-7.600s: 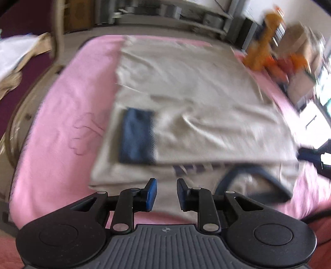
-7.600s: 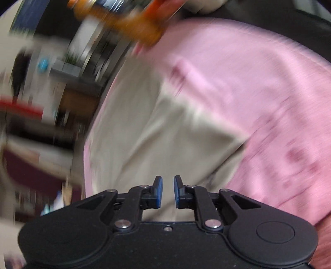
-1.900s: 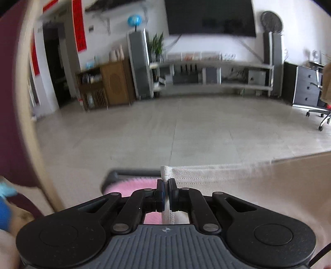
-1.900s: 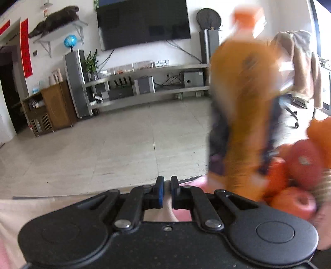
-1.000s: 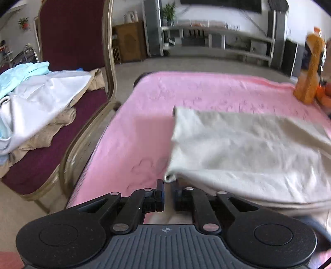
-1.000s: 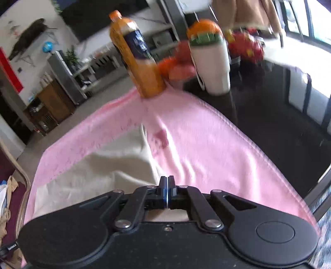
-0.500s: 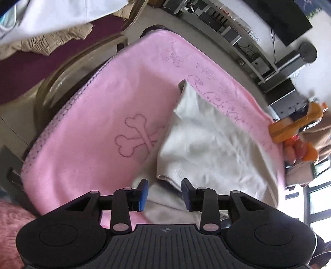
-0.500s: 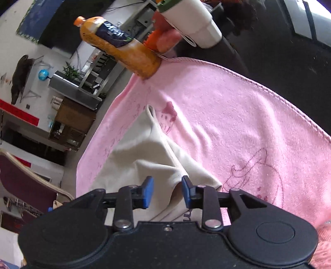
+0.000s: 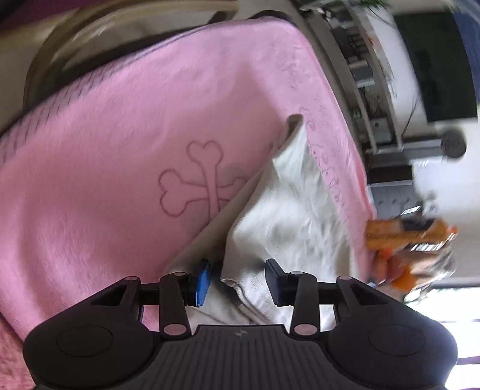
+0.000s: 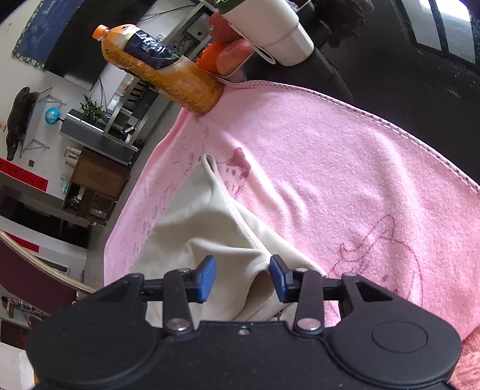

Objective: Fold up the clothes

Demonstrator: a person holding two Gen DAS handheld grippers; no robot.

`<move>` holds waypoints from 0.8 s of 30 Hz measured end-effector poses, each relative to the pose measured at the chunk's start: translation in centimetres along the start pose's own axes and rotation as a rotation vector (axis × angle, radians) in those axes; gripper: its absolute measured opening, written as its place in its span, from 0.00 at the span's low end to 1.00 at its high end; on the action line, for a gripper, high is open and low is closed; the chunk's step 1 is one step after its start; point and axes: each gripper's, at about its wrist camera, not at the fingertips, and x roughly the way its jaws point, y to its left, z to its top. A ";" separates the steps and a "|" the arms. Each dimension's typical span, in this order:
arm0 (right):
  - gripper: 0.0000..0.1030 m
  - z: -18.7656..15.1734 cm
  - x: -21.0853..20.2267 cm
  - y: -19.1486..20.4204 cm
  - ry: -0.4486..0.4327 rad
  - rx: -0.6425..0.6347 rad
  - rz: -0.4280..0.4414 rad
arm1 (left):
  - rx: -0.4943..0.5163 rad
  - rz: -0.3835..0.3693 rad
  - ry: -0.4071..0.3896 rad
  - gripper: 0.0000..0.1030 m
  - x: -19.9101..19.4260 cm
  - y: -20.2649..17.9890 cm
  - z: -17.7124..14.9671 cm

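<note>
No lettering reads clearly; the orange drink bottle (image 10: 162, 70) carries a dark label whose print stays illegible.

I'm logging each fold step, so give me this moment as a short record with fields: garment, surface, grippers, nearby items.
garment: beige garment, folded, lying on the towel
surface: pink towel with drawn motifs
left gripper: open, over a garment edge
right gripper: open, over a garment corner
nearby items: orange drink bottle at the towel's far edge, white cup, fruit
</note>
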 end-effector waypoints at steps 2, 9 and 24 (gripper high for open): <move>0.38 0.0 0.1 0.0 -0.002 -0.005 0.003 | -0.041 -0.033 -0.008 0.32 -0.1 0.6 0.1; 0.37 0.3 -0.4 -1.6 -0.008 0.090 0.001 | 0.032 -0.046 -0.055 0.13 -0.7 -0.8 -0.7; 0.17 0.2 3.1 -5.1 0.083 0.469 0.071 | 0.150 0.053 -0.089 0.08 0.0 -1.7 -1.0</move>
